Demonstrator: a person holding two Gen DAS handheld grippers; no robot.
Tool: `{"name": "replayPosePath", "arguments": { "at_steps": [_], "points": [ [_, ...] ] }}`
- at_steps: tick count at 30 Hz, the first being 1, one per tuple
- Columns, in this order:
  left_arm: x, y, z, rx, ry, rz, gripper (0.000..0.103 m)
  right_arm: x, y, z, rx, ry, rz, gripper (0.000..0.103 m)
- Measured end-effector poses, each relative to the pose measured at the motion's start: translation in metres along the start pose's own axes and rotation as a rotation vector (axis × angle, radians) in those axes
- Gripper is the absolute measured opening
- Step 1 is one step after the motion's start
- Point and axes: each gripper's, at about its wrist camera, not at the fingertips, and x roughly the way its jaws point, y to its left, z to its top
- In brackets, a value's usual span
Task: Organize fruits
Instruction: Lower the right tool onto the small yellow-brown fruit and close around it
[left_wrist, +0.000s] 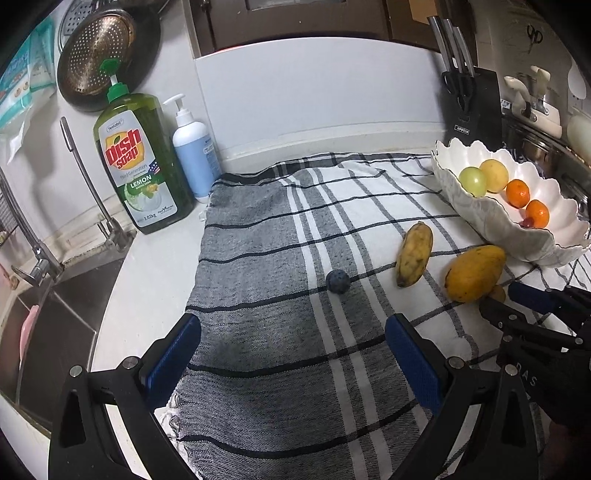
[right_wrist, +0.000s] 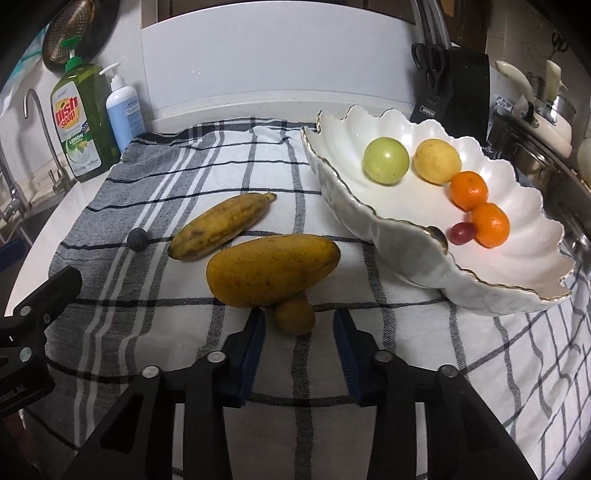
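Four fruits lie loose on the grey-and-white checked cloth (right_wrist: 207, 155) spread over the counter: a speckled yellow banana (right_wrist: 218, 226), a large yellow-orange mango (right_wrist: 271, 271), a small brownish-yellow round fruit (right_wrist: 294, 316) touching the mango's near side, and a small dark blue berry (right_wrist: 137, 239) just beside the banana's lower end. To their right sits a white scalloped bowl with a gold rim (right_wrist: 399, 236), holding a green round fruit (right_wrist: 386, 159), a pale yellow fruit (right_wrist: 436, 161), two orange tangerines (right_wrist: 480, 208) and a small red grape (right_wrist: 460, 233). From the right wrist view, the right gripper (right_wrist: 299, 325) points down at the small round fruit, its blue pads standing either side of it with a visible gap on each side, so nothing is clamped. In the left wrist view, the left gripper (left_wrist: 293, 339) hovers over bare cloth near the berry (left_wrist: 337, 281), its fingers (left_wrist: 413, 360) spread wide apart and empty. At the back left, a green bottle of lemon dish soap (left_wrist: 138, 162) stands beside a white-and-blue pump bottle (left_wrist: 192, 155), next to the sink tap (left_wrist: 85, 177). A black knife block (left_wrist: 474, 107) stands behind the bowl.
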Motion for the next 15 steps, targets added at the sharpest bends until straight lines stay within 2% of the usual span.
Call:
{"name": "replayPosePath", "arguments": {
  "at_steps": [8, 15],
  "points": [
    [0.0006, 0.0009, 0.0002, -0.001, 0.002, 0.0, 0.102, 0.0061, 0.002, 0.0008, 0.011, 0.009, 0.022, 0.025],
    [0.001, 0.0009, -0.0013, 0.0, 0.006, -0.008, 0.102, 0.0038, 0.0019, -0.0008, 0.014, 0.008, 0.021, 0.025]
  ]
}}
